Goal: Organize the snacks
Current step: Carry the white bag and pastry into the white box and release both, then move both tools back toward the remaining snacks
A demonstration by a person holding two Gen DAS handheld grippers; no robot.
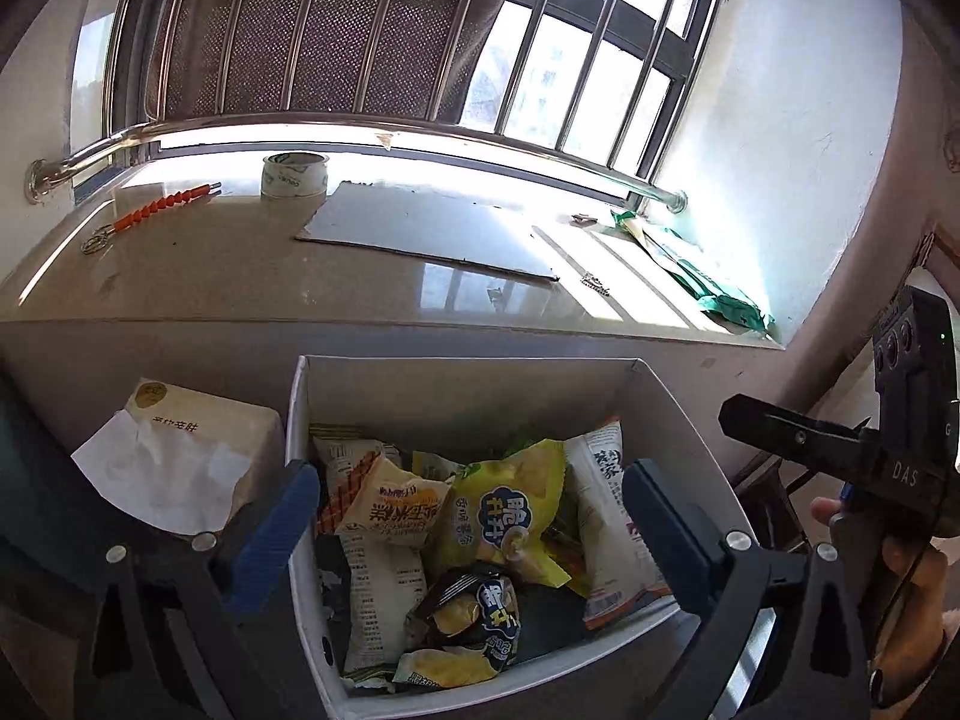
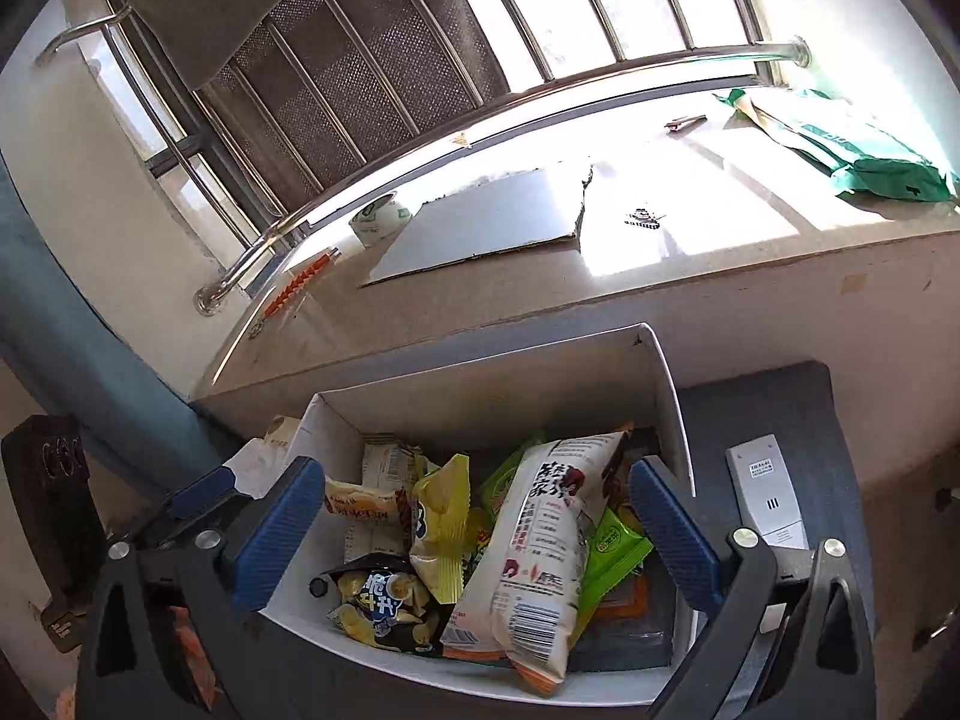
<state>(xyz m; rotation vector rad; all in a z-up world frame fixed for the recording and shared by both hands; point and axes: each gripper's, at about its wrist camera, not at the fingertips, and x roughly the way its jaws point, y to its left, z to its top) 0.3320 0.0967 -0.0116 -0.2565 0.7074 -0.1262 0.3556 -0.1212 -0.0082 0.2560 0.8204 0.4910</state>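
A white open box holds several snack packets: a yellow chip bag, a black and yellow bag, a white bag with red print. My left gripper is open and empty above the box, its blue pads spread wide. In the right wrist view the same box shows the tall white bag, a yellow bag and a green packet. My right gripper is open and empty over it. The right gripper also shows at the right edge of the left wrist view.
A tissue pack lies left of the box. A white remote lies right of it on a grey seat. Behind is a stone sill with cardboard, a tape roll, a green package and an orange-handled tool.
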